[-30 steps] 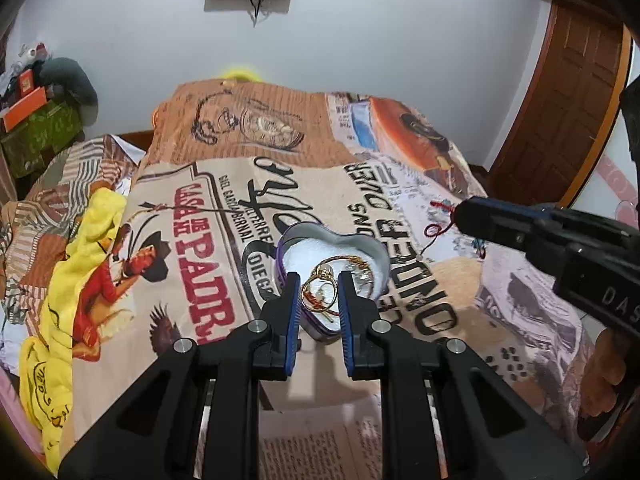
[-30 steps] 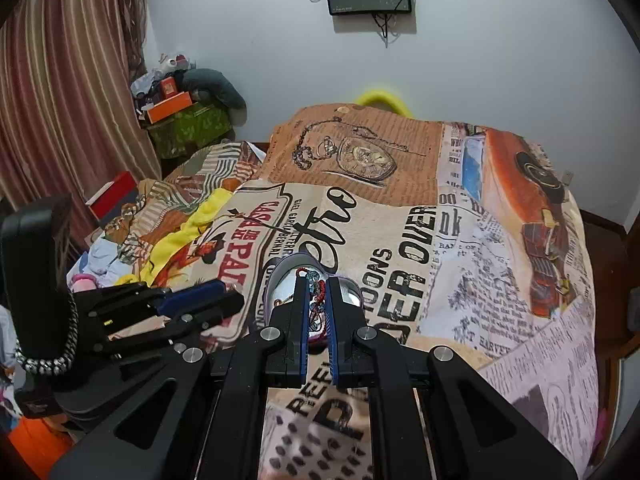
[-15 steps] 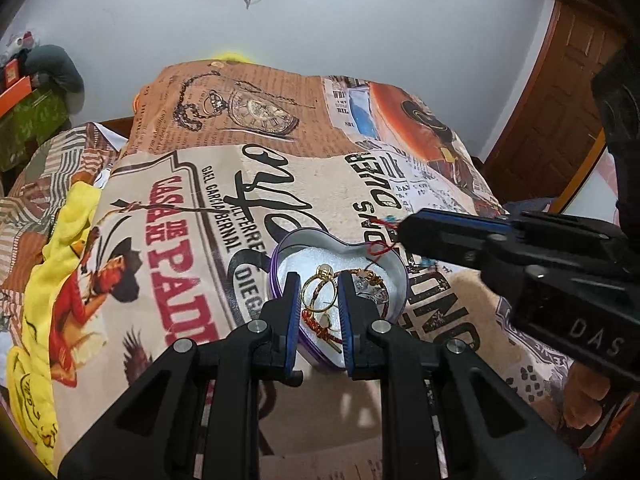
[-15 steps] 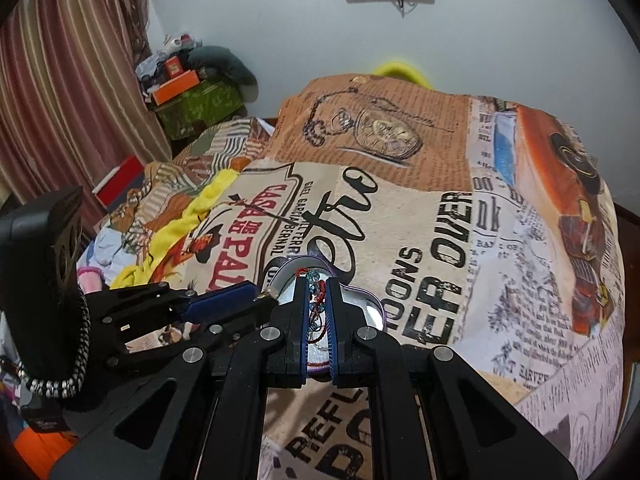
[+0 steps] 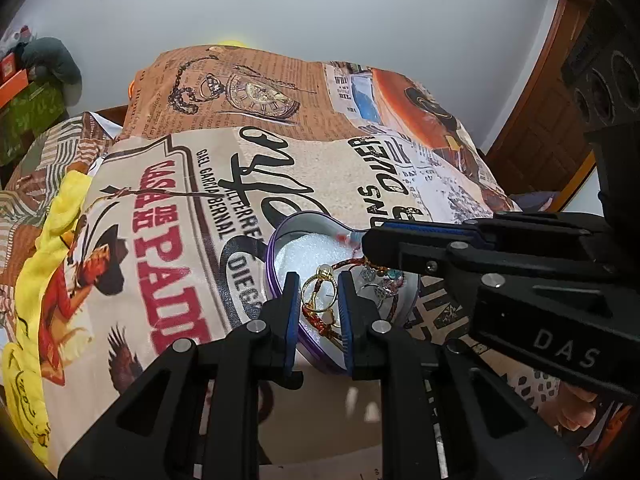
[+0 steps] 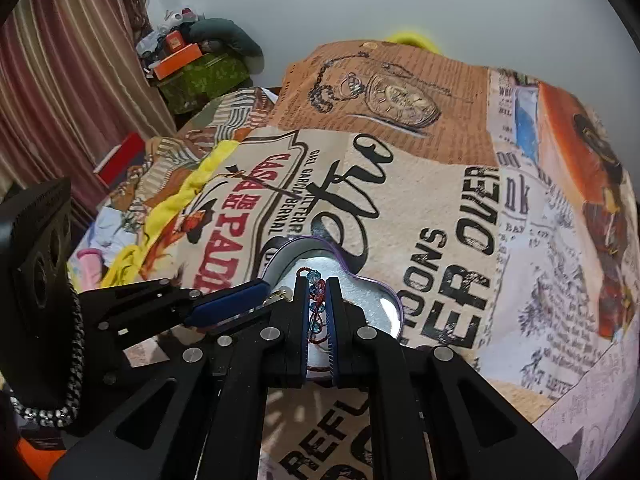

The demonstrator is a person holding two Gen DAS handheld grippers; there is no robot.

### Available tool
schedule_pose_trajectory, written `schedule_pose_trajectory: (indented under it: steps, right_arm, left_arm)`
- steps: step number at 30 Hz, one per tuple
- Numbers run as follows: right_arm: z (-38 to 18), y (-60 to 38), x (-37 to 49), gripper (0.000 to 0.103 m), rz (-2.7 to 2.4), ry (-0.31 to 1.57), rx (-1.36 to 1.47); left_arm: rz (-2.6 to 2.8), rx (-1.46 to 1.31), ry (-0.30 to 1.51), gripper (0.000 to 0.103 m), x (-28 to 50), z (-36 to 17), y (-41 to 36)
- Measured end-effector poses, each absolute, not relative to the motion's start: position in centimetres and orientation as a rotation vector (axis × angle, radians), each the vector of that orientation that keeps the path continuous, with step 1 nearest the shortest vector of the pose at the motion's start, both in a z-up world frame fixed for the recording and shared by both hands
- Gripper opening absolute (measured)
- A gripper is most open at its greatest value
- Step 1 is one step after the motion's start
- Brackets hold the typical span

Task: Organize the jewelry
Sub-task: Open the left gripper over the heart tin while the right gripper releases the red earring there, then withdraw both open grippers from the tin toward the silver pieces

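A heart-shaped tin (image 5: 280, 248) with a purple rim sits on the printed bedspread (image 5: 168, 208), toward its near edge, with broad open cloth behind it and to both sides. A yellow cloth (image 5: 36, 264) runs along the bedspread's left edge.

The tin is lined in white and holds gold rings (image 5: 318, 292), a red cord bracelet (image 5: 320, 322) and some small silvery pieces on its right side that are too tangled to name.

The left gripper (image 5: 319, 292) hangs low over the tin's near wall, its jaws a modest gap apart with the gold rings showing between them; whether the pads touch the rings is hard to tell. The right gripper (image 6: 318, 298) reaches in over the tin's right lobe, jaws nearly closed and pinching a red cord bracelet with blue beads (image 6: 315, 300), which sits just above the white lining.
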State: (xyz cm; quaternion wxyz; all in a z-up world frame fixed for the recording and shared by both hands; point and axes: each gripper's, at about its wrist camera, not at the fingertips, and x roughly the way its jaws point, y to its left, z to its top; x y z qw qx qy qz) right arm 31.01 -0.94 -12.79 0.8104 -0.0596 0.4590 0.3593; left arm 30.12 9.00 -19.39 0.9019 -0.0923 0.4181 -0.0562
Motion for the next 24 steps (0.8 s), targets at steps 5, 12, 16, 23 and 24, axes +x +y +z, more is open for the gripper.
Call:
schedule_pose_trajectory:
  steps: [5, 12, 16, 23, 24]
  right_arm:
    - [-12.3, -1.1, 30.8, 0.007, 0.768, 0.977, -0.128]
    - [-10.8, -1.6, 29.6, 0.014, 0.744, 0.949, -0.154]
    - [-9.9, -2.5, 28.6, 0.017, 0.72, 0.927, -0.154]
    - [-8.7, -4.6, 26.1, 0.018, 0.669, 0.889, -0.182]
    - [-8.6, -4.9, 25.7, 0.018, 0.664, 0.885, -0.184]
  left_arm:
    - [-0.108, -0.198, 0.857, 0.017, 29.9, -19.0, 9.1]
    - [-0.1, -0.208, 0.851, 0.018, 28.8, -17.4, 9.4]
    - [-0.086, -0.201, 0.837, 0.018, 27.6, -16.2, 9.4]
    - [-0.07, -0.181, 0.815, 0.023, 25.0, -13.9, 9.0]
    - [-0.068, -0.179, 0.813, 0.026, 24.7, -13.8, 8.9]
